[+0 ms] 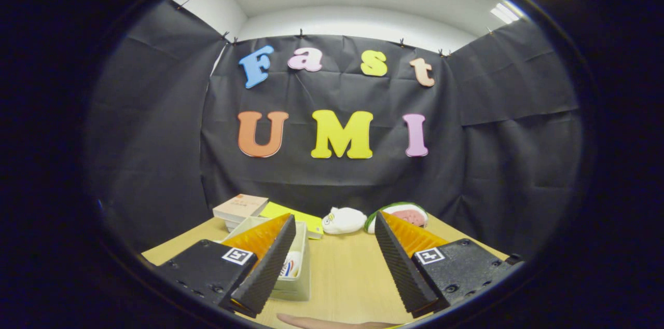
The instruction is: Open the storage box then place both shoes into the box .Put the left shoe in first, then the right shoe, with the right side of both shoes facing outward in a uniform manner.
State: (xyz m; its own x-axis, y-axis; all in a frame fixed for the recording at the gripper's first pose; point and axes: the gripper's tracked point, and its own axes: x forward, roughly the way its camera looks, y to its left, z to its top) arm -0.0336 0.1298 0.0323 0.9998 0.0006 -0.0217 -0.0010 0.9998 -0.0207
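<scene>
Gripper view: tool (334, 251) held above a wooden surface (342, 277), fingers spread wide, nothing between them. Storage box (298, 266), pale, sits behind the left finger, partly hidden; top looks open, something white with coloured marks inside, possibly a shoe, cannot confirm. Yellow-green flat piece (293, 217) lies just beyond it, maybe its lid. Books (240, 208) behind. Two plush toys (373, 219) beyond the fingertips. A hand's edge (332, 323) shows nearest the camera. Judgement: scene fits either box opened with shoes pending, or loading partly or fully done. Cannot settle the next move without sighting the shoes.
</scene>
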